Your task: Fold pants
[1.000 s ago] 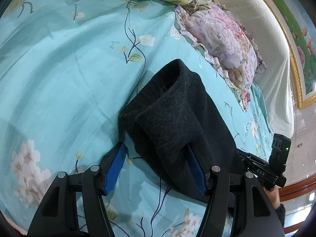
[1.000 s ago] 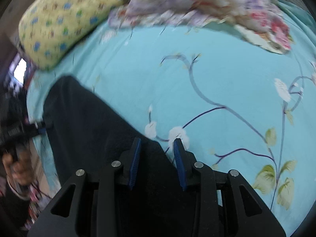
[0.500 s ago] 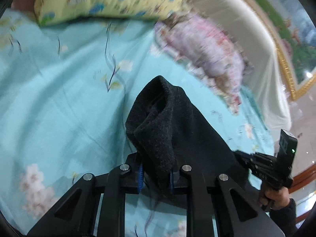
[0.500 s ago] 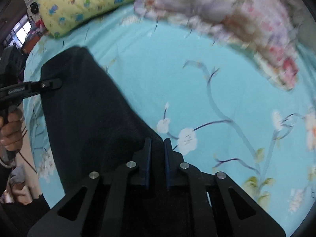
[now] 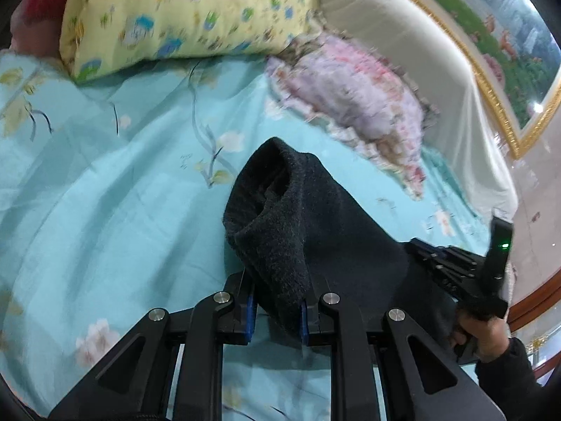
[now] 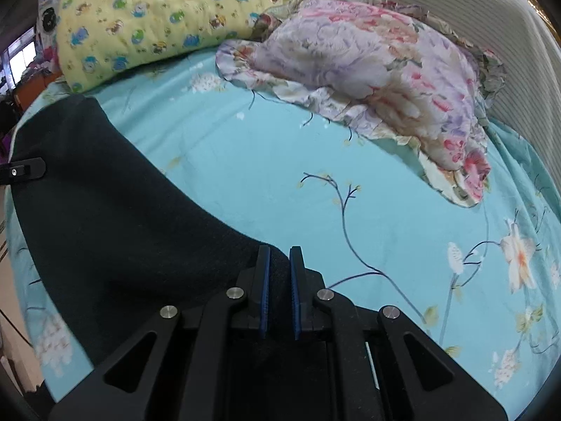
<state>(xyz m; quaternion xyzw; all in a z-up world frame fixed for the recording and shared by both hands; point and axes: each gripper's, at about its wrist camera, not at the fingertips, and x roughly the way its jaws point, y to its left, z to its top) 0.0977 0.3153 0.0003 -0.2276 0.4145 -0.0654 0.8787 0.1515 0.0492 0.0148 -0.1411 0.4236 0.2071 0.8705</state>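
The dark fleece pants (image 5: 315,231) hang stretched between both grippers above the turquoise floral bed sheet (image 5: 105,210). My left gripper (image 5: 277,310) is shut on a bunched fold of the pants. My right gripper (image 6: 279,280) is shut on the other edge of the pants (image 6: 105,231), which spread to the left in the right wrist view. The right gripper also shows at the right of the left wrist view (image 5: 452,266), held by a hand. A finger of the left gripper (image 6: 24,172) shows at the left edge of the right wrist view.
A yellow patterned pillow (image 5: 182,10) and a pink floral pillow (image 5: 357,87) lie at the head of the bed, also in the right wrist view (image 6: 157,14) (image 6: 368,70). A cream headboard (image 5: 403,52) with a gilt frame stands behind. The bed's wooden edge (image 5: 533,301) is at right.
Both grippers closed on the pants, which were lying on the sheet, and lifted them. The pillows now sit lower and larger in both views.
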